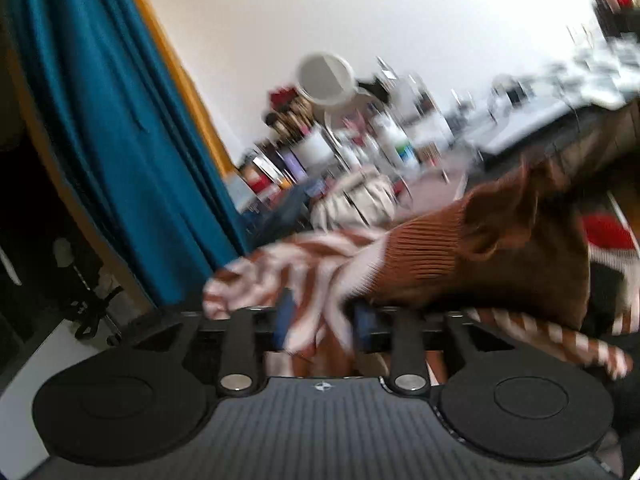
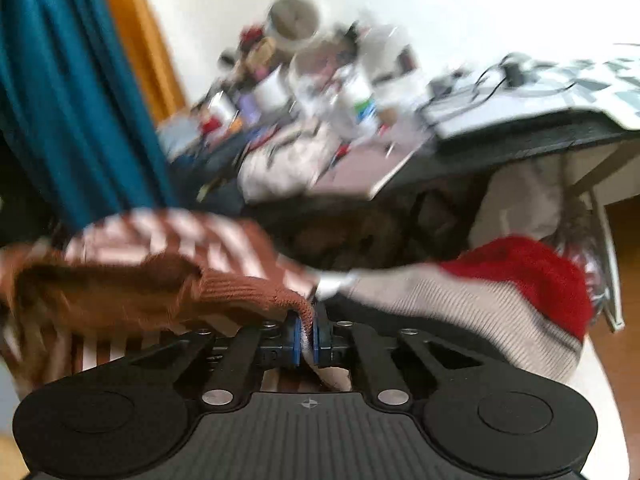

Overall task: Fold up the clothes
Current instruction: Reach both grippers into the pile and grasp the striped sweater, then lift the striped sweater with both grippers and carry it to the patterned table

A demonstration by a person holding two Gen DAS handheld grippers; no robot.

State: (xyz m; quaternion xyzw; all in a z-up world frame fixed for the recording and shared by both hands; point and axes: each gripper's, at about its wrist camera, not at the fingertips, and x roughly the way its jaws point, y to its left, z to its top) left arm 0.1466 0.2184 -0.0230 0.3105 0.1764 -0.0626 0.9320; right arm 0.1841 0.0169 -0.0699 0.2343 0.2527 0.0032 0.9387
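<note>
Hanging between the two tools, a brown knitted sweater (image 1: 500,264) shows a ribbed cuff, a plain rust body and brown-and-white striped parts, blurred in both views. The left gripper (image 1: 324,324) has its blue pads set apart with striped fabric bunched between them. The right gripper (image 2: 306,334) is pinched tight on the sweater's ribbed edge, near a red-and-white knit garment (image 2: 500,300).

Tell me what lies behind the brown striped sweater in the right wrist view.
Behind the brown striped sweater stand a teal curtain and a cluttered table. The sweater hides whatever lies beneath it.
</note>
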